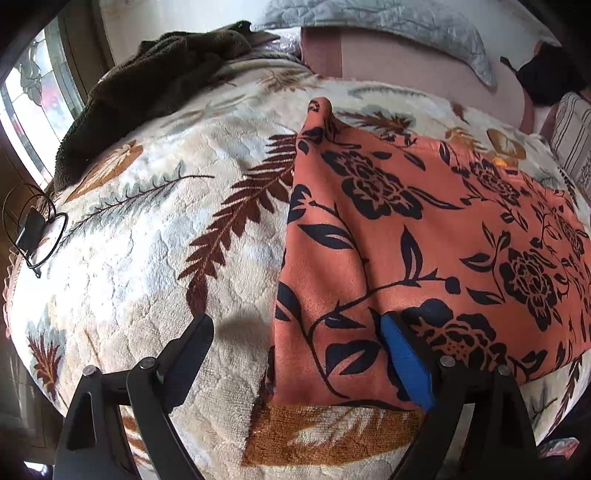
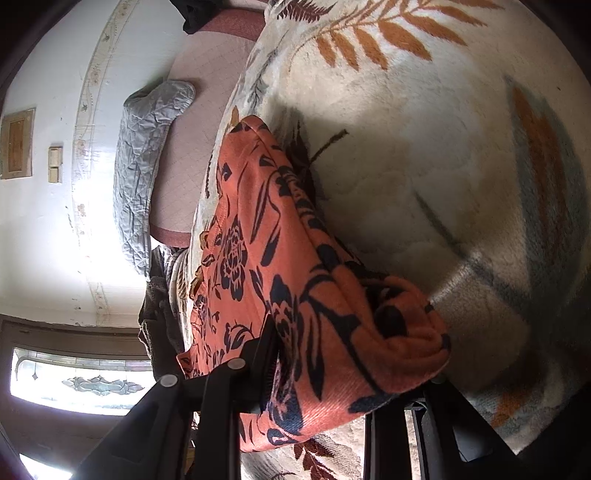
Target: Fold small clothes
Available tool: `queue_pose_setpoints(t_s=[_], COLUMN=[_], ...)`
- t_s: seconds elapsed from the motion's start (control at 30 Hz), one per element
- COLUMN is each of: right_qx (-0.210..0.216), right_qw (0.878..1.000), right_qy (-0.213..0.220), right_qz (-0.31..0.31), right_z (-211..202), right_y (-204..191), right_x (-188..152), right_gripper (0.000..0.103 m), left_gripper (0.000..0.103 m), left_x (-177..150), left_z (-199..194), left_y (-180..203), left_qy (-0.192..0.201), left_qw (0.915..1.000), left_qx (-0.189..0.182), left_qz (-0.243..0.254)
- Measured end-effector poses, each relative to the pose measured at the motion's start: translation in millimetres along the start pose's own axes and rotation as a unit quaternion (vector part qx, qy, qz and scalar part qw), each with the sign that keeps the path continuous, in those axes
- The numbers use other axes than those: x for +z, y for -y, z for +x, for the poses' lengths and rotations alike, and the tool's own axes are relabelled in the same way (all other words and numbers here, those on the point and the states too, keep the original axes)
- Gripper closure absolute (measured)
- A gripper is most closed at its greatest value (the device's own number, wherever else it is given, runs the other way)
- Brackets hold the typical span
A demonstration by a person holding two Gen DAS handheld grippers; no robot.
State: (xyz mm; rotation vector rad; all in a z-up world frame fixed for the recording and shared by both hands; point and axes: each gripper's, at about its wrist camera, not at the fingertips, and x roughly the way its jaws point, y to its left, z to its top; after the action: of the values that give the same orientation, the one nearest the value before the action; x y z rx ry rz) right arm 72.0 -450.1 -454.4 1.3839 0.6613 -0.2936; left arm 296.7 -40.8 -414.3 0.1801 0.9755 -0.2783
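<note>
Lying flat on the bed, the orange garment (image 1: 424,236) with black flowers stretches away from the left gripper (image 1: 303,354), its long axis running from the near edge by the fingers toward the far side of the bed, where one corner stands up in a small peak. Its near left corner sits between the left fingers, which are spread wide: the blue-padded finger (image 1: 406,362) rests on the cloth, and the other black finger is off the cloth to the left, over the blanket.

From the right wrist view, the same garment (image 2: 295,295) is bunched in thick folds at the right gripper (image 2: 343,384). Cloth fills the gap between the two right fingers, which grip it, and the rest trails forward and to the left of them.

Under the garment is a cream blanket (image 1: 147,258) printed with brown and rust leaves. Far ahead of the left fingers lie a dark brown fleece (image 1: 155,85) and a grey quilted pillow (image 1: 388,22); to the far left, a black cable (image 1: 33,229) at the bed's edge and a window (image 1: 40,96) with leaded glass.
</note>
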Motion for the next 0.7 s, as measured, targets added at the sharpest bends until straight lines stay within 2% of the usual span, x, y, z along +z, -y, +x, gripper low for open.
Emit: queue_pose_setpoints(t_s=[0.07,0.3,0.4,0.47,0.7], right_qx=[-0.02,-0.081,-0.084,-0.073,-0.081], right_qw=[1.0,0.995,0.996,0.997,0.996], right_qy=[-0.001,0.013,0.016,0.016,0.008], right_qz=[-0.008,-0.051,-0.041,-0.017,-0.02], right_z=[1,4,6,8,9], right_y=[-8,-35,-32,-25,-24], right_x=[1,-1,-2,-1,1], right_gripper=[0.075,0.078,0.078,0.076,0.074], left_gripper=[0.012,0.012,0.012,0.012,0.012], left_x=[2,7,1,1,1], left_z=[-2,-9,5,2,-11], left_y=[-2,-14,-1,-1,-13], left_qy=[-0.001,0.033,0.003,0.014,0.041], left_qw=[0.9999,0.9973,0.999,0.9986,0.9972], left_qx=[-0.015,-0.059,-0.045,-0.051,-0.061], left_qz=[0.0,-0.031,0.0,0.0,-0.013])
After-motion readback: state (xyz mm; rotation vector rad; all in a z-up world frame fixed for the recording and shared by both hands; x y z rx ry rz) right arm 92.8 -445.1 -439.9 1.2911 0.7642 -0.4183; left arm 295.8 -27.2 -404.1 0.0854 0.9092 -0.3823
